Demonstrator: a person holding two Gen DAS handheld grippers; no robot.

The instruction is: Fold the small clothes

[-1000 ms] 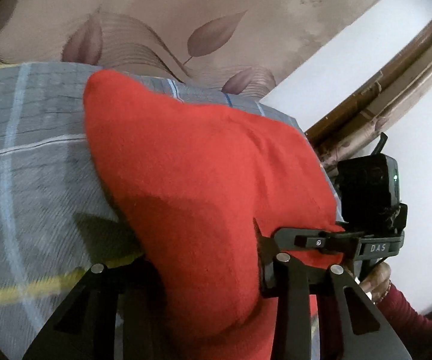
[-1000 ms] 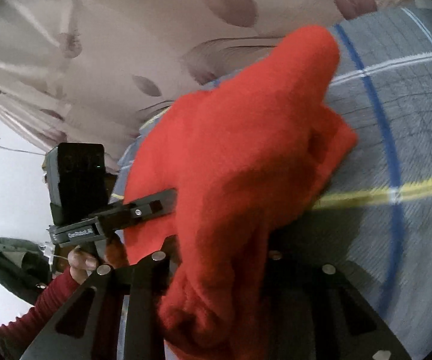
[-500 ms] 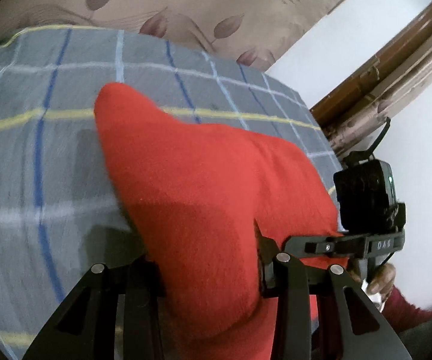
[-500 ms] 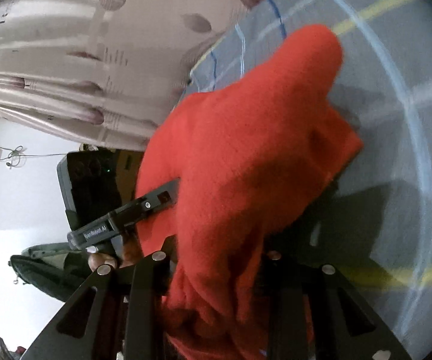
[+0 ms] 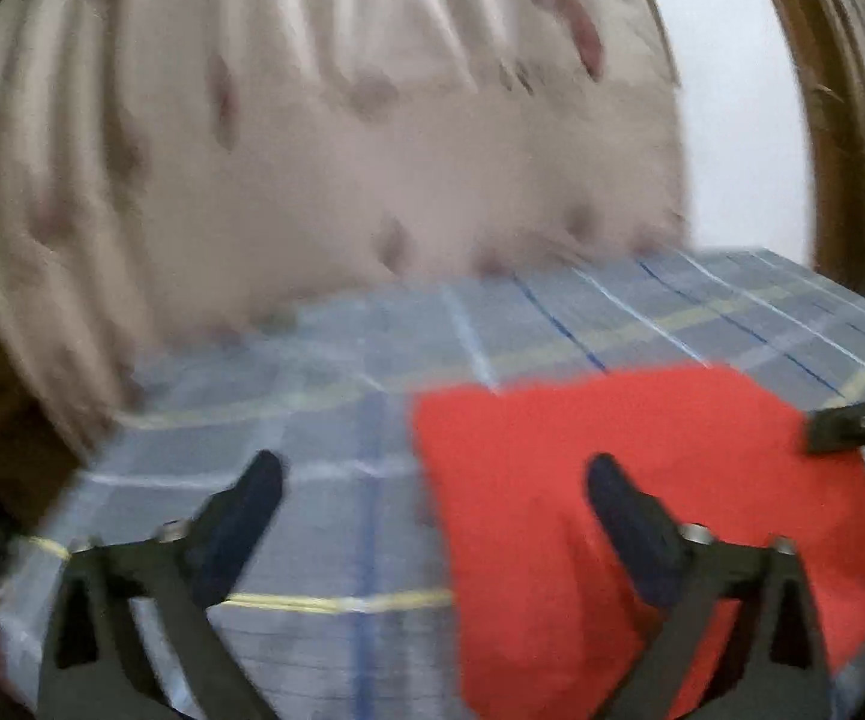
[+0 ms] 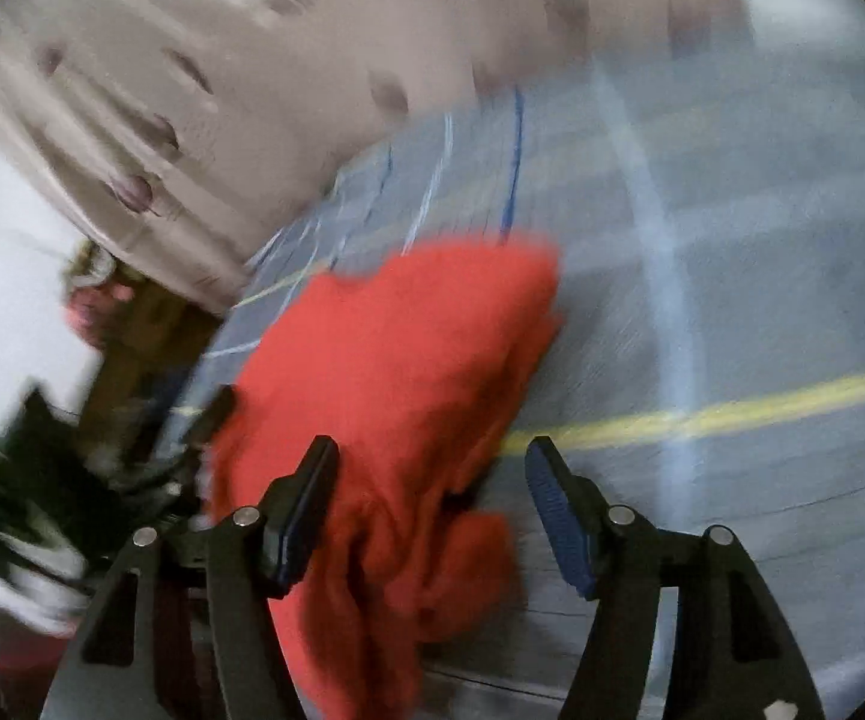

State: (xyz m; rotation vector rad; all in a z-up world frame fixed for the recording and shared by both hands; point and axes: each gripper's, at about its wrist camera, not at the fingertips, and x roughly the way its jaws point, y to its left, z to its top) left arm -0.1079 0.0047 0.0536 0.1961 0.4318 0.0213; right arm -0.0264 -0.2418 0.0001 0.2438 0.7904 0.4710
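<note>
Checked cloth point(image 5: 324, 504) under us, red garment point(image 5: 642, 516) lying on it. Our left gripper point(image 5: 432, 480) has just sprung wide, gripping nothing. Our right gripper point(image 6: 432, 468) has just been opening too, garment loose between its jaws.

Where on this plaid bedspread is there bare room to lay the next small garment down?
Bare plaid bedspread lies left of the red garment in the left wrist view, out to the curtain. In the right wrist view, bare cloth spreads right of the garment, across the yellow stripe. It is crowded at the garment itself, where both open claws hover.
</note>
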